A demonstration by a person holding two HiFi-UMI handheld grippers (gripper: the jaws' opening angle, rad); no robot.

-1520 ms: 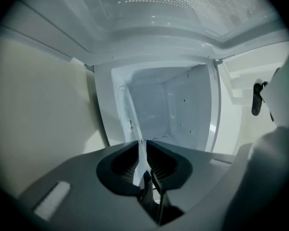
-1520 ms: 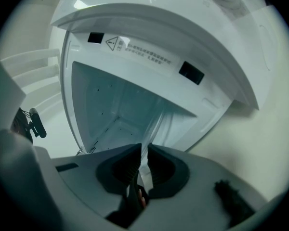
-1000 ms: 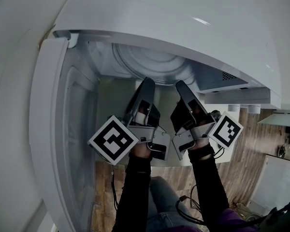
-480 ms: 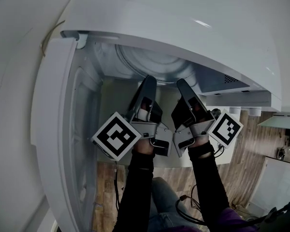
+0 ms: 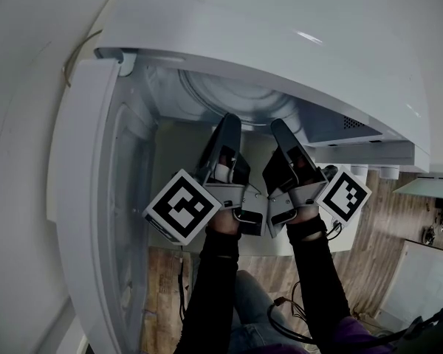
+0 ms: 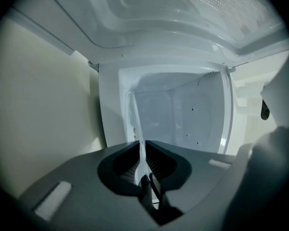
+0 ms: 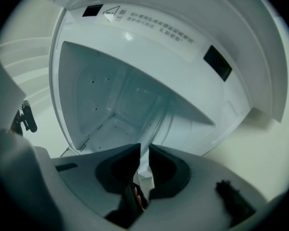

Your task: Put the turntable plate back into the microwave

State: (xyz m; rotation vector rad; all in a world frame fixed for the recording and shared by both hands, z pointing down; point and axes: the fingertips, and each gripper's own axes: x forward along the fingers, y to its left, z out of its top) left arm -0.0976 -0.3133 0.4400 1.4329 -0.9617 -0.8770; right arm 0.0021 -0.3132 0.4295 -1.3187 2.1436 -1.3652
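My left gripper (image 5: 227, 124) is clamped on the near rim of the turntable plate (image 5: 236, 98). My right gripper (image 5: 280, 130), its jaws just opening, has that rim between them. The plate lies inside the microwave (image 5: 295, 43) cavity, straight ahead of both grippers. Whether it is seated on the cavity floor is hidden.

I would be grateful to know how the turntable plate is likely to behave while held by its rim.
The turntable plate looks like clear glass, so probably stiff, fragile and heavy. The left gripper and right gripper pinch only its thin smooth rim, so it may slip or tilt. Being round, it could roll if dropped.
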